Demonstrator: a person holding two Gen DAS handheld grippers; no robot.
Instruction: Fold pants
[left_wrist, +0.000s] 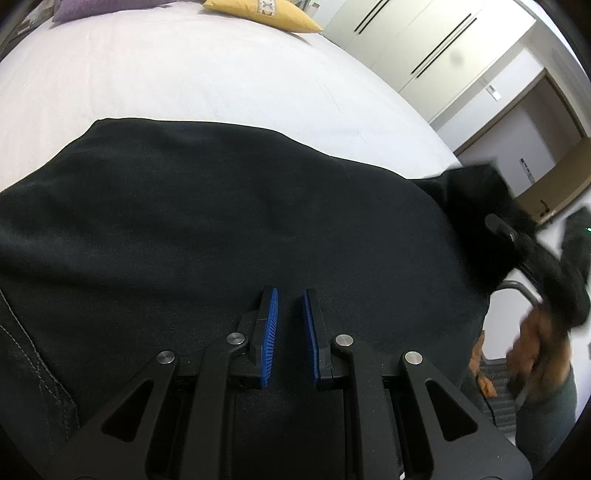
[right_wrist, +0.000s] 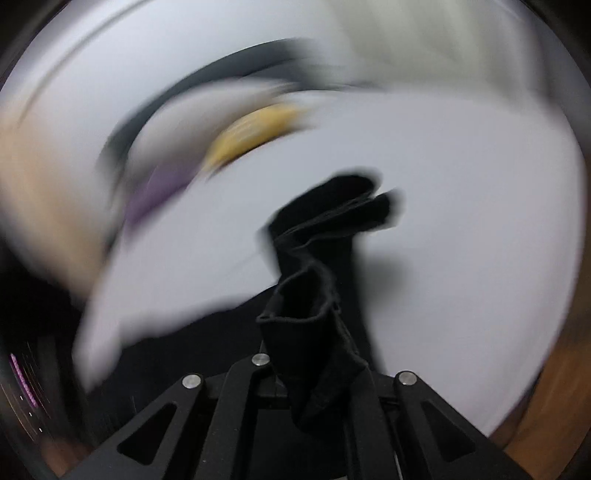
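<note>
The left claw (left_wrist: 290, 332) stands with its blue pads parted and nothing between them, low over the black cloth pants (left_wrist: 221, 229), which spread across the frame's middle on the white-sheeted bed (left_wrist: 184, 74). The right claw (right_wrist: 314, 373) is clamped on a bunched pant end lifted at centre frame, so it is better placed to carry the fold across.

The left wrist camera sits low and close over the black pants (left_wrist: 221, 221), facing across the white bed (left_wrist: 184, 81) toward far pillows. The right wrist camera, heavily blurred, looks down along bunched pants (right_wrist: 317, 295) at the same bed (right_wrist: 461, 221).
</note>
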